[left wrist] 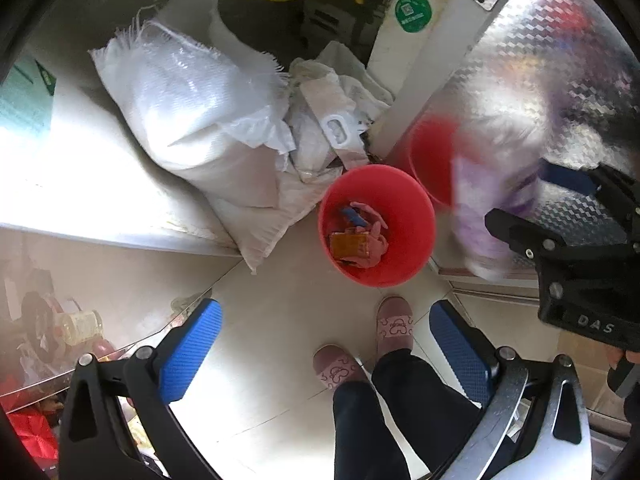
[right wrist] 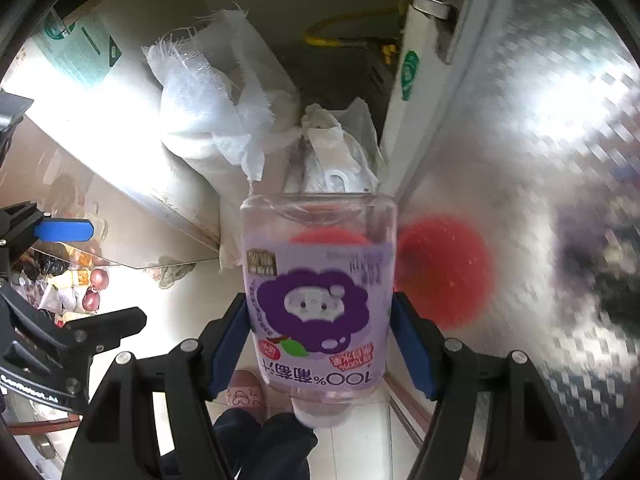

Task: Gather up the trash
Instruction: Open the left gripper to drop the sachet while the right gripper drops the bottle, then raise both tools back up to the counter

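Note:
A red bucket point(left wrist: 377, 225) stands on the tiled floor with wrappers and scraps inside. My left gripper point(left wrist: 324, 356) is open and empty above the floor, near the bucket. My right gripper point(right wrist: 320, 344) is shut on a clear plastic juice bottle with a purple label point(right wrist: 320, 300), held upside down, cap toward me. In the left wrist view the bottle point(left wrist: 480, 216) is a blur to the right of the bucket, with the right gripper point(left wrist: 560, 248) behind it. The bucket shows through the bottle in the right wrist view point(right wrist: 328, 236).
White woven sacks point(left wrist: 192, 120) and crumpled plastic bags point(left wrist: 320, 120) lean behind the bucket. A shiny metal cabinet door point(left wrist: 540, 60) stands right of it and mirrors the bucket. A person's slippered feet point(left wrist: 394, 322) stand on the floor. Bottles and clutter point(left wrist: 80, 328) lie at left.

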The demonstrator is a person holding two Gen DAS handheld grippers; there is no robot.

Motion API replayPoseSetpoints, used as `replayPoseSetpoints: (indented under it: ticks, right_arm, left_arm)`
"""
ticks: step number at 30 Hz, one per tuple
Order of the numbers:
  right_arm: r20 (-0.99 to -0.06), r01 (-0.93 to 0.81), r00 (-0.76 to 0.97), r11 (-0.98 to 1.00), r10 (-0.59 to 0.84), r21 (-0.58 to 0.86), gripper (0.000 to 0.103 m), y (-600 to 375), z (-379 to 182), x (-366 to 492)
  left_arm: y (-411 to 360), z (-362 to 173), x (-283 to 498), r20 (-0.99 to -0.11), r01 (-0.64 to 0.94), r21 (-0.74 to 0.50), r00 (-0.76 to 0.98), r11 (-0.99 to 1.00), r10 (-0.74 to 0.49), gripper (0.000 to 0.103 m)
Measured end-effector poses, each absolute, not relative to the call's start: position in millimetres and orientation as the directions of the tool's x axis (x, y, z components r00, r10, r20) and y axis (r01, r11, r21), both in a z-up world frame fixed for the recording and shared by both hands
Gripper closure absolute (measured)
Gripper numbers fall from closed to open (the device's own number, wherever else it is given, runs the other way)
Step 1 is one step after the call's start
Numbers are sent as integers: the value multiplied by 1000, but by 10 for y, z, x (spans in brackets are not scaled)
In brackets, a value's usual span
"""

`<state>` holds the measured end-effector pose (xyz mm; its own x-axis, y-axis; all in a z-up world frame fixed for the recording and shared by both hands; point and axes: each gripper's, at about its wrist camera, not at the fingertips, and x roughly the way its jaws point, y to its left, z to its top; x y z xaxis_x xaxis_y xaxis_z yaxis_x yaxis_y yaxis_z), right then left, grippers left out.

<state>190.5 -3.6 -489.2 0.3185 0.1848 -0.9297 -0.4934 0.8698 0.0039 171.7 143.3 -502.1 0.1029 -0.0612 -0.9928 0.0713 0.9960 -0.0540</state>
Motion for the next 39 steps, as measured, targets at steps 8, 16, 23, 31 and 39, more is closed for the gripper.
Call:
replayPoseSetpoints:
  ticks: [8, 16, 23, 31, 39]
  right_arm:
    - [-930, -508, 337, 860, 149, -46, 1, 6, -4839, 1784]
    - [-929, -494, 334, 869, 160, -28, 1, -22, -4032, 1374]
    - [-888, -464, 414, 886, 200, -16, 1, 48, -2794, 1066]
    - [-802, -377, 574, 923, 168, -77, 1, -30, -1618, 946]
    - [-739, -305, 661, 947, 134, -100, 1, -206, -1077, 920]
  left_arm:
    - [1551, -4833, 1588, -991, 63, -49, 121, 997, -57, 0]
    - [1633, -3843, 1195, -982, 84, -56, 174, 995, -70, 0]
    - [1776, -2704, 1036, -962, 44, -84, 255, 995, -93, 0]
    - [1783, -1576, 1075, -894, 95, -51, 439, 994, -88, 0]
    - [1550, -931, 1310, -840, 206, -15, 529, 978, -124, 0]
